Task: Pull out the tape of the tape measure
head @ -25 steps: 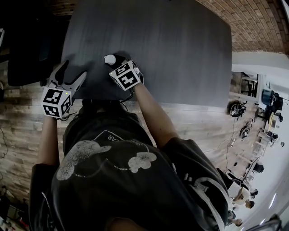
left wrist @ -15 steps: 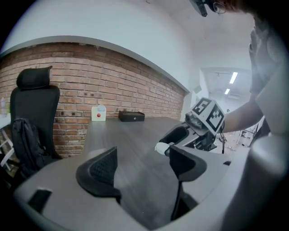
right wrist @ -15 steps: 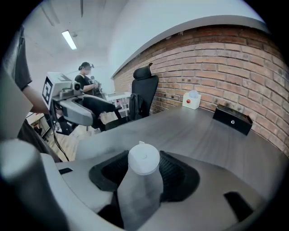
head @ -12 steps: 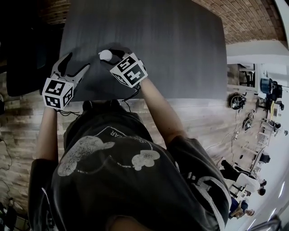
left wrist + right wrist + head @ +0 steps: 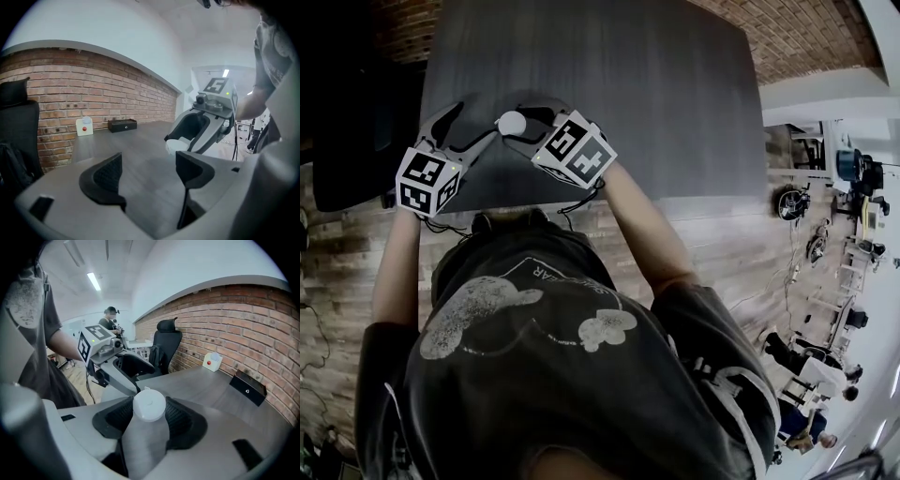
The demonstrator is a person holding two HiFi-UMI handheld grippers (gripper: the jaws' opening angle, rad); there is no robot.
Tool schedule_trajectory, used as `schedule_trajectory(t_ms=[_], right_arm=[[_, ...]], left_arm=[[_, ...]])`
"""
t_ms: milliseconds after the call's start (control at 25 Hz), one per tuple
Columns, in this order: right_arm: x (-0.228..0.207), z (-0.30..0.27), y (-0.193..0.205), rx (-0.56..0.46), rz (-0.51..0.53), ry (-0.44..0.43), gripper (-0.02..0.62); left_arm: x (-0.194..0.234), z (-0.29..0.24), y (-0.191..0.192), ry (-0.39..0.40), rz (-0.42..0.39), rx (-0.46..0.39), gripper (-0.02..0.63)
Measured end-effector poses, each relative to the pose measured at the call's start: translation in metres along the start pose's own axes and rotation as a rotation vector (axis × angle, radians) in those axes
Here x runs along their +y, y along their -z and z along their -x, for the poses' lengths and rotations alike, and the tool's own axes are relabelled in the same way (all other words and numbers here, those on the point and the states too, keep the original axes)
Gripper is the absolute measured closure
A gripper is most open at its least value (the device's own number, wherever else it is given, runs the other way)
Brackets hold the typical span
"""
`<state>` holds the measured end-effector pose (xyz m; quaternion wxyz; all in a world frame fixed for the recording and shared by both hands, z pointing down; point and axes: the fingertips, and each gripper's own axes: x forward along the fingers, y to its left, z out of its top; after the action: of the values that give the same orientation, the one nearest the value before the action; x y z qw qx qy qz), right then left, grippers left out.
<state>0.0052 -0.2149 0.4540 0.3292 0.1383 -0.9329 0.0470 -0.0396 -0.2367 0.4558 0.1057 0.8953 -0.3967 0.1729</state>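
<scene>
Your right gripper (image 5: 150, 422), clamped on the white tape measure (image 5: 149, 405), has raised it off the table (image 5: 656, 112) at near left. Your left gripper (image 5: 149, 174), jaws apart and empty, has closed in, so the pull looks imminent.

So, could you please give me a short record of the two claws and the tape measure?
right claw: shut on the white tape measure, over the dark table
left claw: open, empty, close beside it
tape drawn out: none visible
by brick wall: black box; white box with red button
</scene>
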Motion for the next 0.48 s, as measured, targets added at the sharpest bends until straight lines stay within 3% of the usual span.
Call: schedule_trajectory(t_ms=[200,480], right_arm=[[0.011,0.007,0.0,0.007,0.028,-0.01,0.362],[0.019,0.013,0.0,-0.002,0.033,-0.013,0.362]], left_arm=[[-0.006,0.002,0.0,0.009,-0.008,-0.001,0.245],[-0.018,0.005,-0.002,0.034,-0.034,0.001,0.324]])
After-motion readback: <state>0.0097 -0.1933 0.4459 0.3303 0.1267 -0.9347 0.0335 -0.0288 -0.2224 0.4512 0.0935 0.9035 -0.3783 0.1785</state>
